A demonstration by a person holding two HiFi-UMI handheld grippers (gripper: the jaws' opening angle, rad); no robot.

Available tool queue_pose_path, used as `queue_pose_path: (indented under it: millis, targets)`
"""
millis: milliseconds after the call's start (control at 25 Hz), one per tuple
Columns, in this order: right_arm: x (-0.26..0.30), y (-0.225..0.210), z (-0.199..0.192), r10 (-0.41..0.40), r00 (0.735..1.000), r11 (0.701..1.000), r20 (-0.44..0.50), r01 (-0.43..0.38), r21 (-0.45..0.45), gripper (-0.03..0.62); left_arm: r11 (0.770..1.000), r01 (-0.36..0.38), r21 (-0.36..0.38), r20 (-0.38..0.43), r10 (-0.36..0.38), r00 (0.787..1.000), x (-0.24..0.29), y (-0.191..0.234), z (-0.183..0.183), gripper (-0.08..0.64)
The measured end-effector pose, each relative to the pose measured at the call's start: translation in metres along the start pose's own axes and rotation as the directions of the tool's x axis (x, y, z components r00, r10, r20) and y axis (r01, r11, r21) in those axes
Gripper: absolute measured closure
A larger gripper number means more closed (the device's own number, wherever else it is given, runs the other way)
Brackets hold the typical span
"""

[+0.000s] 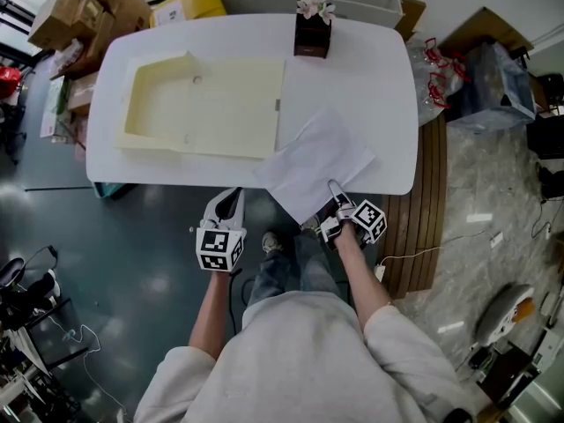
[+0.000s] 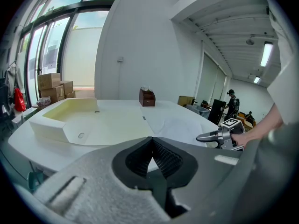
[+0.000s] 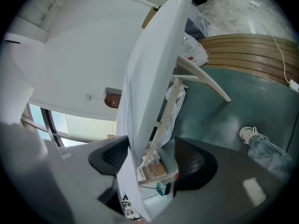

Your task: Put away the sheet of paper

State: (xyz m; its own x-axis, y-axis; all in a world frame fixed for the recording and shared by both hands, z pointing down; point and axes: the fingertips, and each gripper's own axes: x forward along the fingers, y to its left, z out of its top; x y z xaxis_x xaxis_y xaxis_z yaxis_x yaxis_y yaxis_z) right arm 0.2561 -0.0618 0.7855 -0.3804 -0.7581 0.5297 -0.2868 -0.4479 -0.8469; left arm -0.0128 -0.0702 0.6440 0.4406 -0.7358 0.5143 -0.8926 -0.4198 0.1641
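Observation:
A white sheet of paper (image 1: 313, 161) lies on the white table (image 1: 370, 86) at the front right, and its near corner hangs over the table's front edge. My right gripper (image 1: 335, 189) is at that hanging corner. In the right gripper view its jaws (image 3: 152, 164) stand wide open with the paper's edge (image 3: 149, 69) between them, close by the left pad and well apart from the right pad. My left gripper (image 1: 231, 196) hovers just in front of the table edge, shut on nothing (image 2: 153, 155). A flat cream tray (image 1: 220, 113) lies on the table's left half.
A brown box holding flowers (image 1: 313, 35) stands at the table's far edge. Cardboard boxes (image 1: 88, 11) are stacked beyond the far left corner. A curved wooden platform (image 1: 427, 210) and a plastic bag (image 1: 489, 86) lie to the right of the table.

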Motion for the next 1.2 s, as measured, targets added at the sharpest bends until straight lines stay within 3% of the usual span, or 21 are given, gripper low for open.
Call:
queue_pose_path:
  millis: [360,480,640,1200]
  targets:
    - [-0.023,-0.005,-0.008,0.023,1.0,0.999,-0.001,-0.023,-0.03,0.358,0.999,0.034,0.014,-0.003,-0.034,0.999,0.003,-0.01,-0.002,0.554]
    - [-0.03,-0.005,-0.009,0.02,1.0,0.999,0.0,-0.02,-0.049,0.424,0.999,0.041,0.021,0.004,-0.041,0.999,0.003,-0.012,0.001,0.554]
    - [-0.038,-0.01,-0.01,-0.012,1.0,0.998,0.009,0.013,-0.062,0.591,0.999,0.046,0.03,0.012,-0.046,0.999,-0.001,-0.013,0.004,0.554]
    - [-0.059,0.029,-0.019,0.156,0.988,0.98,0.013,-0.153,-0.126,0.591,0.999,0.046,0.026,0.032,-0.047,0.998,-0.013,-0.011,0.008,0.554]
